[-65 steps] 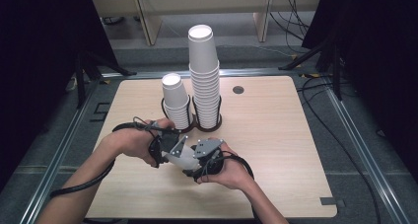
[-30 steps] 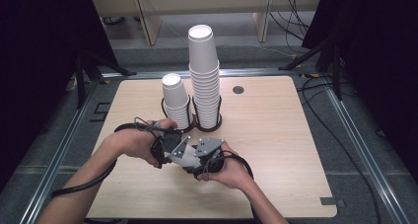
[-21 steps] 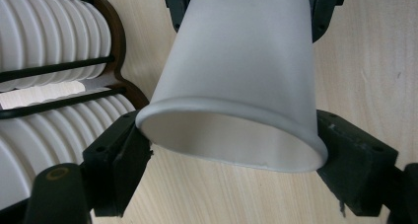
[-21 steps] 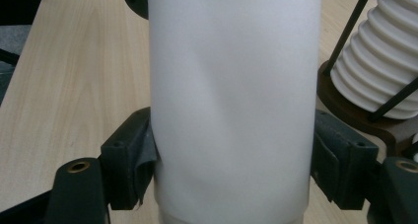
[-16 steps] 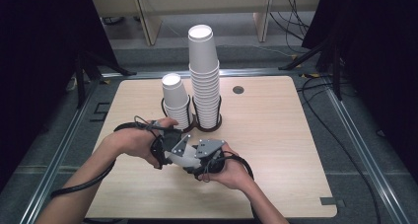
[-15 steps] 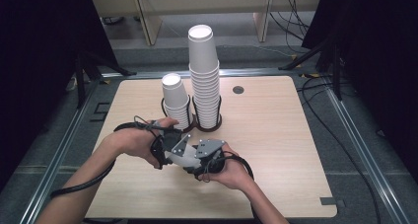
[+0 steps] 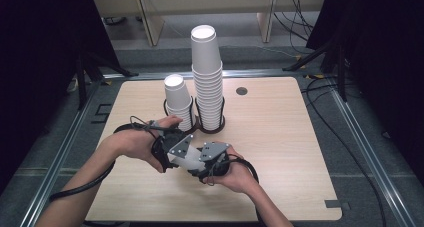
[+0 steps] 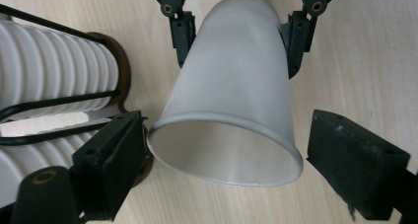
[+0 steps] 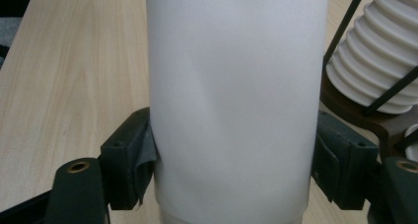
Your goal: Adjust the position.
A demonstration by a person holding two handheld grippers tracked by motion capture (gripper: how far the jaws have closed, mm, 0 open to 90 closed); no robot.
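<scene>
White paper fills my right gripper view: the loose cup (image 9: 236, 100) sits between my right gripper (image 9: 236, 174)'s black jaws, and both pads press into its wall, which shows a slight dent on the left side. So my right side is clamped on the cup. From the high view I see that cup (image 7: 184, 159) lying roughly on its side between my two hands, just above the wooden table (image 7: 280, 137) near its front edge, with the right gripper (image 7: 212, 159) taking its narrow end.

My left gripper (image 8: 224, 157) looks straight at the cup's open mouth (image 8: 224, 152). Its jaws have just been opening; they now stand on either side of the rim with a clear gap on the right and no pressing on the left that I can make out, so the cup is between them but not squeezed. Beyond the cup in that view, the right gripper's jaws grip its far, narrow end. In the high view the left gripper (image 7: 170, 149) meets the cup from the left.

Farther back on the table stands a dark wire holder (image 7: 210, 129) with two rings. A short stack of cups (image 7: 179, 102) fills the left ring, a tall stack (image 7: 207, 82) the right. Behind them, a small dark round cap (image 7: 242, 91) lies in the tabletop.
</scene>
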